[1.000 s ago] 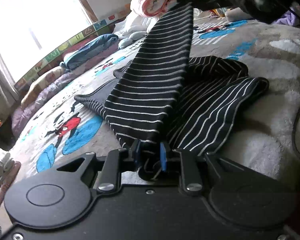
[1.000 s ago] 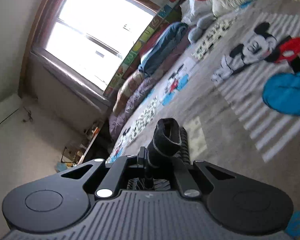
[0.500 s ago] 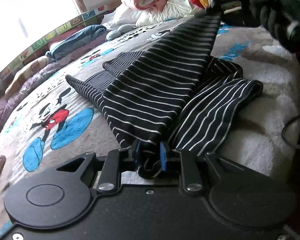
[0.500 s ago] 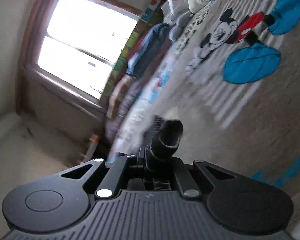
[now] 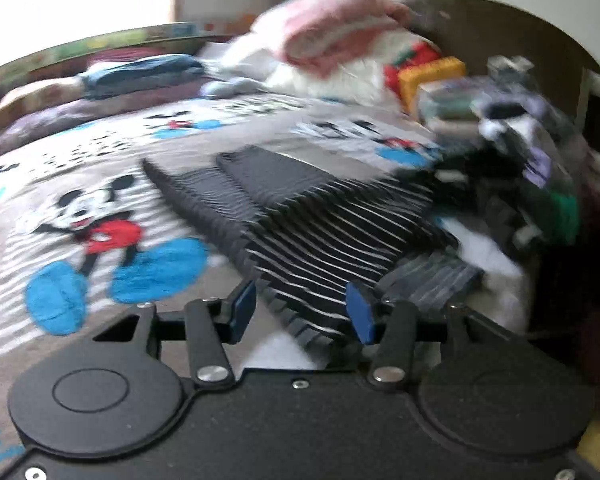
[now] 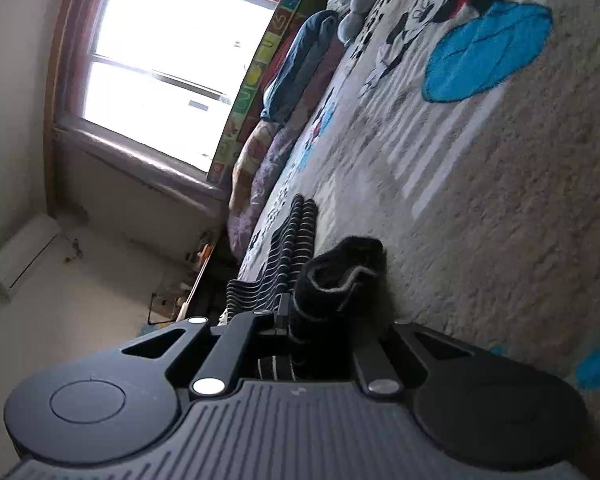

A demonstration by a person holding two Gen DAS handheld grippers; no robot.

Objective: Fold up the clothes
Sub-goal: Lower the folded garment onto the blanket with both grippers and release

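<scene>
The striped garment point(image 5: 312, 216), dark with thin white lines, lies on the cartoon-print blanket point(image 5: 100, 168) in overlapping layers: a darker panel rests on top toward the far side, and a looser flap trails off to the near right. Laid doubled over like this, it looks part-way folded, though the motion blur hides how neat the edges are.

Its near hem reaches in between the blue pads point(image 5: 242, 308) of the left gripper point(image 5: 300, 312), whose jaws stand spread wide with cloth lying loose in the gap, so this tool is released and grips nothing. Low and just at the hem, it is well placed to take the edge again or draw away; the pictures fit either.

The right gripper point(image 6: 320, 320) is clenched on a bunched end of the same striped cloth point(image 6: 336, 280), which pokes up out of the jaws as a dark roll, with more stripes trailing to the left. That hold seems meant to keep one end under control.

Farther off, a pile of pink and white bedding point(image 5: 340, 40) sits at the far side, and a window point(image 6: 160, 68) lights the room.
</scene>
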